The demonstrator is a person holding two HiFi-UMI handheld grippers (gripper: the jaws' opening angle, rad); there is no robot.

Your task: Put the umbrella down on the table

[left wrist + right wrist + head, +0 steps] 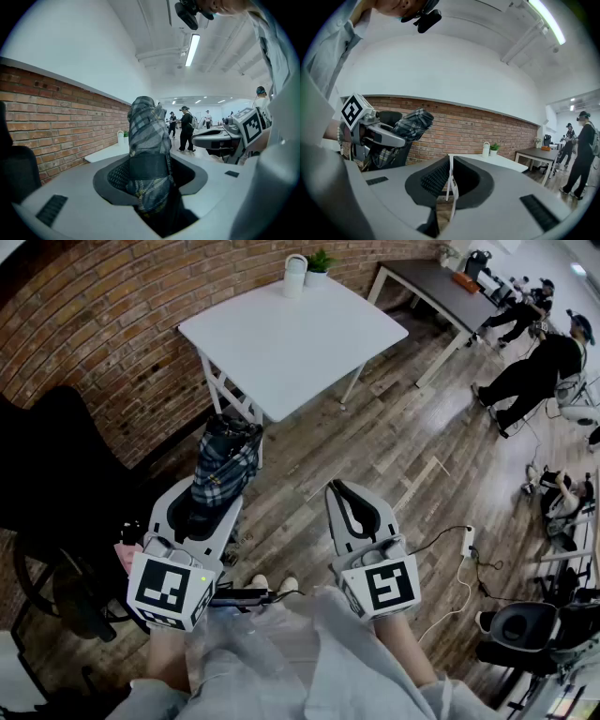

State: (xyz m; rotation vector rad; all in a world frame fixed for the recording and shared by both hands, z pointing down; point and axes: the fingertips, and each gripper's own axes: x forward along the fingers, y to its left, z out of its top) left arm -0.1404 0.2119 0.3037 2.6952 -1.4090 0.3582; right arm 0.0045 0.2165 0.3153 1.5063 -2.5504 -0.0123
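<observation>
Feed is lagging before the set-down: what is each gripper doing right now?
Left gripper: closed on the folded plaid umbrella.
Right gripper: closed, with nothing between its jaws.

Grey left gripper [223,465] and right gripper [337,491] bear black-and-white marker cubes [169,589].

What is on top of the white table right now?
A white jug and a small potted plant stand at the far edge of the white table. The plaid umbrella is not on it; nothing covers the tabletop.
</observation>
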